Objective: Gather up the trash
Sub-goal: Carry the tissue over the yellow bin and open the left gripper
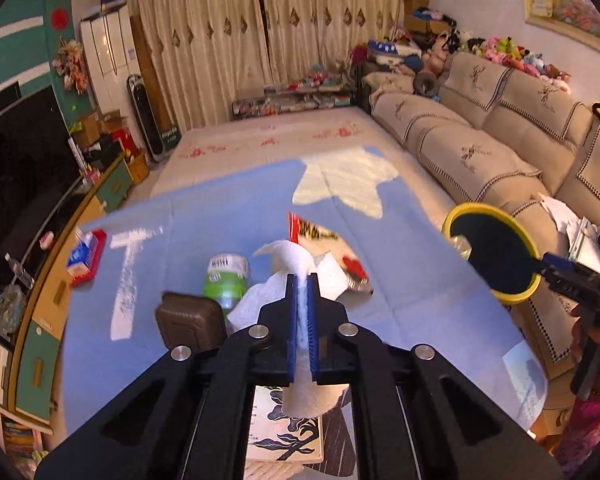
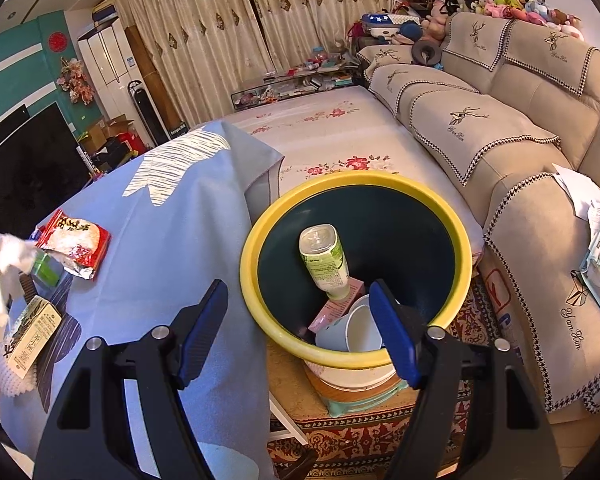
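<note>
My left gripper [image 1: 302,280] is shut on a crumpled white paper towel [image 1: 296,260] and holds it above the blue tablecloth [image 1: 180,240]; the towel also shows at the left edge of the right wrist view [image 2: 4,260]. Under and behind it lie a green-labelled bottle [image 1: 226,280] and a red and white snack wrapper [image 1: 324,240]. My right gripper [image 2: 296,304] is open and empty above the near rim of the yellow-rimmed bin [image 2: 466,248]. The bin holds a green bottle [image 2: 324,260], a pink carton [image 2: 336,308] and a pale blue cup [image 2: 356,328]. The bin also shows in the left wrist view [image 1: 452,220].
A brown case [image 1: 190,320], a red and blue box [image 1: 86,256] and a printed carton [image 2: 34,334] lie on the table. A beige sofa [image 2: 500,128] runs along the right. A TV unit [image 1: 20,184] stands at the left. A patterned rug [image 2: 380,436] lies under the bin.
</note>
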A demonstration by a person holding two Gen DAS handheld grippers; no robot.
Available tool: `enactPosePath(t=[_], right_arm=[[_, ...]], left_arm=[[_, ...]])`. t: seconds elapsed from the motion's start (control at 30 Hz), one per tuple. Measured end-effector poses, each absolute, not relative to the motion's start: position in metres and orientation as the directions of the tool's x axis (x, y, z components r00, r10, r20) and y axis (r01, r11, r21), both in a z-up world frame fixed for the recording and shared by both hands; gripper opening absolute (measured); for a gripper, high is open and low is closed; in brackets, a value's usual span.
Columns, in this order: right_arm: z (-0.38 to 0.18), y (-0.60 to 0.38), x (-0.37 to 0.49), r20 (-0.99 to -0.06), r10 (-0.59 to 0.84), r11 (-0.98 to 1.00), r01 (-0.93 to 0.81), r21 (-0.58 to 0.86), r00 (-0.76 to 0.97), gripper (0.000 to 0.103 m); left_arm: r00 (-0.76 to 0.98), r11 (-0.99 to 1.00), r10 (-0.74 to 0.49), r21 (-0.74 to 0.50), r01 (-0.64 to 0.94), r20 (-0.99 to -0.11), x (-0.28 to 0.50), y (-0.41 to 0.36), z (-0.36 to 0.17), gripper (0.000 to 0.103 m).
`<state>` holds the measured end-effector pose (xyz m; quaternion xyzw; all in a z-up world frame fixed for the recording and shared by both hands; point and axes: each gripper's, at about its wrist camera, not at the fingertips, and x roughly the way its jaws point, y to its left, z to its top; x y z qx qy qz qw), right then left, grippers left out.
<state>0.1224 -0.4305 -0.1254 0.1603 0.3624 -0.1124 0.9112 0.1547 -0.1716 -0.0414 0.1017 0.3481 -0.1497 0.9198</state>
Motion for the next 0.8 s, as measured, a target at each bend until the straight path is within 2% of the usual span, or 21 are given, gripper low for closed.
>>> enactPosePath(t=[0.17,0.33,0.5,0.8], right_arm=[[-0.122,-0.431,0.119,-0.689,-0.078,0.922,0.315,0.226,0.721,0.069],[-0.12,-0.434,0.109,-0.68,-0.09,0.917,0.326,0.228,0.728,0.069],[-0.118,-0.446,0.09,-0.683,-0.146,0.905,0.375,0.2,0.716,0.069],[-0.113,-0.484,0.042,-0.666,-0.264,0.854,0.491,0.175,0.698,0.071]], left_arm=[[0.773,0.924,-0.248,0.097,0.369,-0.584,0.129,-0.177,0.003,0.005],[0.768,0.889,-0.324,0.099,0.447,-0.553,0.112,-0.205,0.021,0.005],[0.697,0.844,-0.41,0.046,0.535,-0.588,0.119,-0.251,0.007,0.005],[0.581,0.757,-0.48,0.025,0.653,-0.658,0.155,-0.364,-0.039,0.005]])
